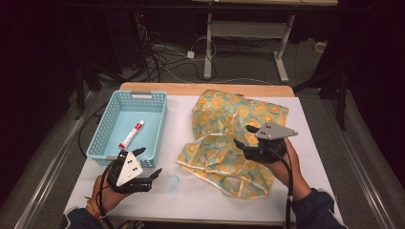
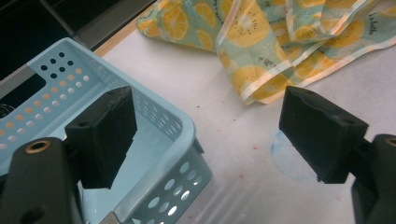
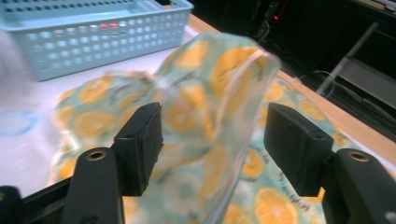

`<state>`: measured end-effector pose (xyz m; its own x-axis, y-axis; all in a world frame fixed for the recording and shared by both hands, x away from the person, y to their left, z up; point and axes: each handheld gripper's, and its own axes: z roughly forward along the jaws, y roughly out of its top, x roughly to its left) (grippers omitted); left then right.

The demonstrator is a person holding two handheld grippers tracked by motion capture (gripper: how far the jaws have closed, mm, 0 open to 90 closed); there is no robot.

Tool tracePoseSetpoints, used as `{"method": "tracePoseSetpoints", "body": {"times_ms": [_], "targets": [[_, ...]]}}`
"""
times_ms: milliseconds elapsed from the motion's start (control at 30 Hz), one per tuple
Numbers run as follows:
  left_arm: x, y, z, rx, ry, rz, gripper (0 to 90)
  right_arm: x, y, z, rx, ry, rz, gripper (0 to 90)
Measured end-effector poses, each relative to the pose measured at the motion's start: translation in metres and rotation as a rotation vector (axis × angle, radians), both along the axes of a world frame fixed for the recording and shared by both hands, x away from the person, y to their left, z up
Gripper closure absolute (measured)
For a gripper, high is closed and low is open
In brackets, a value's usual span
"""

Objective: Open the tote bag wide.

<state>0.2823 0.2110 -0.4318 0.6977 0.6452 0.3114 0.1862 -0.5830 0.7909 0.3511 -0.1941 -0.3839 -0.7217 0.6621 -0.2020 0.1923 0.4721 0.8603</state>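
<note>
A crumpled cloth printed with orange slices lies on the right half of the white table. My right gripper is over its middle, open. In the right gripper view a raised fold of the cloth stands between the jaws of this gripper, which are wide apart and not pressing on it. A light blue basket stands at the left with a white and red tube in it. My left gripper hovers open at the basket's near right corner; this gripper holds nothing.
A faint blue ring stain marks the table just right of the left gripper. The table's wooden far edge runs behind the cloth. Beyond it are floor cables and a desk frame.
</note>
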Motion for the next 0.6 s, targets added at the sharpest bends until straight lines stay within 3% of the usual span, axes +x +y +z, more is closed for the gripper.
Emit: {"method": "tracePoseSetpoints", "body": {"times_ms": [167, 233, 333, 367, 400, 433, 467, 600], "targets": [[-0.004, 0.001, 0.000, -0.006, -0.006, -0.007, 18.4, -0.020, -0.011, -0.006, 0.016, 0.012, 0.022, 31.7], [-0.005, 0.001, -0.001, -0.003, -0.004, -0.008, 18.4, -0.034, -0.016, -0.015, 0.027, 0.033, 0.039, 28.8], [-0.006, 0.000, -0.002, -0.003, -0.002, -0.012, 18.4, -0.042, -0.014, -0.023, -0.032, 0.029, 0.049, 25.0], [-0.007, -0.001, -0.002, -0.001, -0.003, -0.015, 18.4, -0.047, -0.012, -0.034, -0.052, 0.064, 0.077, 23.9], [-0.007, -0.001, -0.003, 0.005, -0.002, -0.018, 18.4, -0.047, -0.012, -0.034, -0.052, 0.064, 0.077, 23.9], [-0.008, -0.002, -0.003, 0.007, -0.001, -0.019, 18.3, -0.048, -0.008, -0.044, -0.118, 0.075, 0.070, 19.6], [-0.008, -0.002, -0.003, 0.007, -0.001, -0.019, 18.4, -0.046, -0.007, -0.049, -0.141, 0.083, 0.069, 18.8], [-0.008, -0.003, -0.004, 0.013, 0.001, -0.023, 18.4, -0.042, -0.004, -0.059, -0.157, 0.095, 0.078, 25.2]]}}
